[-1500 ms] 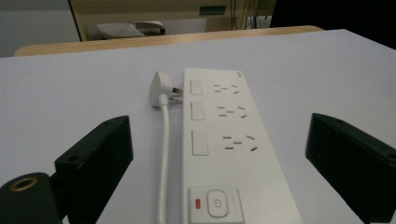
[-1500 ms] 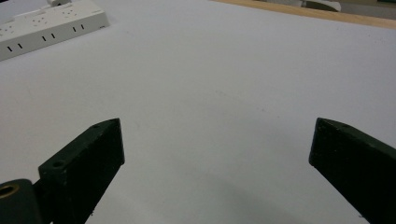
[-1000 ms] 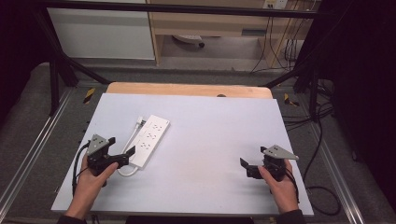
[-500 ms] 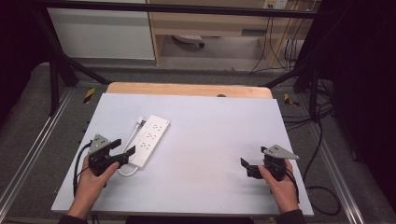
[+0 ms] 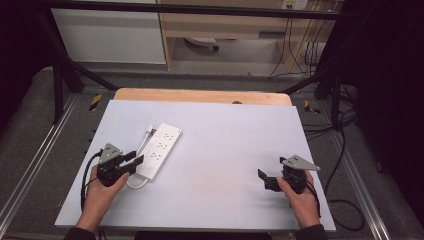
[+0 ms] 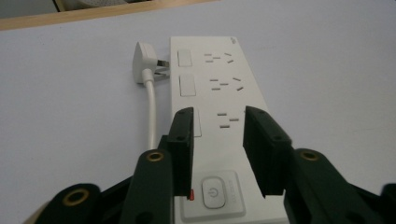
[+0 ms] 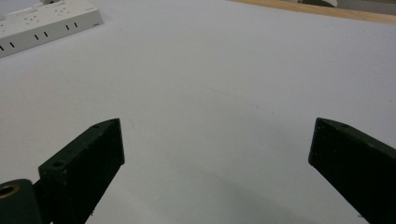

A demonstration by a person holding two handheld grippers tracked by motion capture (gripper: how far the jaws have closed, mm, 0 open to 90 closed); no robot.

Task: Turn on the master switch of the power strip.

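A white power strip (image 5: 161,149) lies on the pale table top (image 5: 230,135), left of the middle, with its white plug (image 5: 148,131) and cable beside it. My left gripper (image 5: 134,161) is at the strip's near end. In the left gripper view the jaws (image 6: 218,114) hover just above the strip (image 6: 219,79), near its power button (image 6: 213,192). They have just been closing, with a gap between them and no pad pressing on anything. The plug (image 6: 141,63) lies unplugged against the strip's side. My right gripper (image 5: 266,180) stands wide open over bare table (image 7: 217,135), far from the strip (image 7: 44,21).
A wooden strip (image 5: 200,96) runs along the table's far edge. Metal rails flank both sides, and black cables (image 5: 345,205) lie on the floor at the right. A cabinet and a shelf stand beyond the table.
The left gripper's jaws have drawn closer together over the strip's near end. Neither hand has shifted, and the right gripper is as wide as before.
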